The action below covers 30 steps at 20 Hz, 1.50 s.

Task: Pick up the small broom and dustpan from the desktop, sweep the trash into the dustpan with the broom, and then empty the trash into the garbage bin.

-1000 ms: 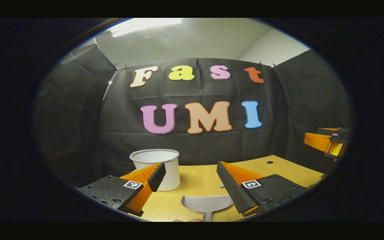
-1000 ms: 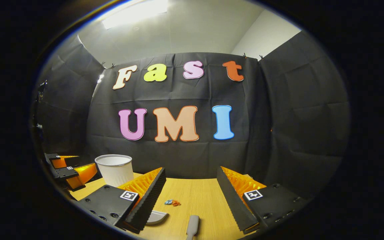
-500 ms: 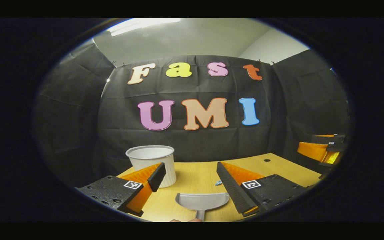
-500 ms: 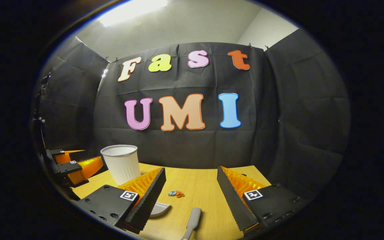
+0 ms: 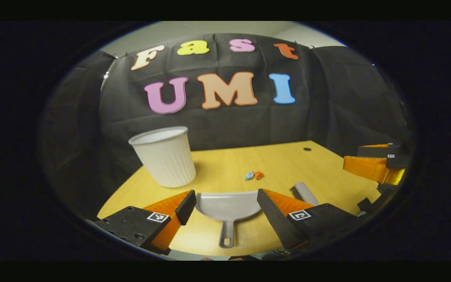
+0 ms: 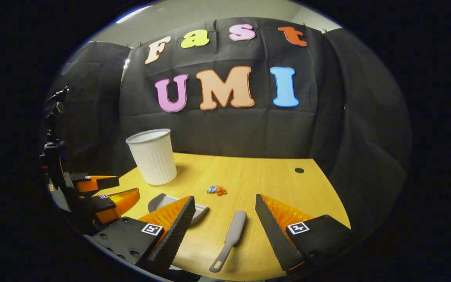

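A grey dustpan (image 5: 228, 205) lies flat on the wooden desktop (image 5: 280, 164), handle toward me, between the open fingers of my left gripper (image 5: 225, 201), which hovers above it. In the right gripper view the dustpan (image 6: 163, 201) lies left of a grey small broom (image 6: 231, 237). My right gripper (image 6: 223, 223) stands open above the broom, touching nothing. The broom's end (image 5: 305, 192) also pokes out in the left gripper view. Small blue and orange trash scraps (image 5: 254, 175) (image 6: 216, 190) lie mid-desk. A white ribbed garbage bin (image 5: 165, 156) (image 6: 152, 156) stands upright at the back left.
The other gripper (image 5: 374, 166) hangs at the right edge of the left gripper view; the left one (image 6: 100, 196) sits at the left of the right gripper view. A cable hole (image 6: 299, 170) marks the desk's far right. Black cloth walls close behind the desk.
Both cameras have tilted downward and the grippers have moved forward over the desk. Dustpan and broom now show in full between the fingers. Nothing has been taken hold of.
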Each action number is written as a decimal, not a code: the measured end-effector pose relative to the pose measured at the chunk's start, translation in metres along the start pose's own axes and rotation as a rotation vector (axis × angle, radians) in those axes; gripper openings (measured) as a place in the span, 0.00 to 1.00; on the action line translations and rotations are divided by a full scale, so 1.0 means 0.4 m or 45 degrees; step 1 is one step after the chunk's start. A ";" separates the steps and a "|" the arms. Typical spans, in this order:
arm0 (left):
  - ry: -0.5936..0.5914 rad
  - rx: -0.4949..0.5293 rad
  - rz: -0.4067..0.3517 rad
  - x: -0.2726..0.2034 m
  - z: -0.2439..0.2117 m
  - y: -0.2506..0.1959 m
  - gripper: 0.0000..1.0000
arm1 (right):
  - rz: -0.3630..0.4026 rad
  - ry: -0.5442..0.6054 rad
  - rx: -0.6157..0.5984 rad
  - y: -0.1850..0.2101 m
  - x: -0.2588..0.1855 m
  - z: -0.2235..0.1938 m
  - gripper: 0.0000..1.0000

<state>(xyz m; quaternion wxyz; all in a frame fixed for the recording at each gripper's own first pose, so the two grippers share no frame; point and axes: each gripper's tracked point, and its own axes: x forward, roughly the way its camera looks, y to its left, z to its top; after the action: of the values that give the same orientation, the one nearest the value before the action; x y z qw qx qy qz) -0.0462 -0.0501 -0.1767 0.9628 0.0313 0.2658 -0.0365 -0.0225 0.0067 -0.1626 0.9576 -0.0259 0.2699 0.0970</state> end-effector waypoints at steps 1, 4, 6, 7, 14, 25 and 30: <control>0.076 0.004 -0.009 0.012 -0.044 -0.001 0.95 | -0.005 0.048 -0.002 0.004 0.013 -0.026 0.99; 0.261 0.022 -0.019 0.034 -0.156 0.000 0.96 | -0.006 0.241 -0.011 0.011 0.058 -0.136 0.99; 0.368 0.055 -0.025 0.047 -0.227 -0.003 0.96 | 0.002 0.386 -0.019 0.015 0.088 -0.216 0.99; 0.402 0.063 -0.029 0.051 -0.255 -0.005 0.96 | -0.004 0.455 -0.029 0.016 0.106 -0.243 1.00; 0.615 0.058 -0.080 0.119 -0.373 -0.029 0.95 | -0.038 0.743 -0.081 -0.002 0.156 -0.381 0.99; 0.766 0.149 -0.198 0.193 -0.410 -0.011 0.34 | -0.086 0.921 -0.188 -0.063 0.221 -0.407 0.18; 0.695 0.229 -0.311 0.266 -0.367 -0.002 0.24 | -0.108 0.819 -0.163 -0.115 0.312 -0.334 0.13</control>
<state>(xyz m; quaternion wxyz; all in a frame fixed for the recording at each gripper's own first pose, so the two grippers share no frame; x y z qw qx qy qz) -0.0299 -0.0448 -0.3575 0.8377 0.0927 0.5122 -0.1656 0.0226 -0.0304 -0.3419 0.8229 -0.1265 0.5507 0.0606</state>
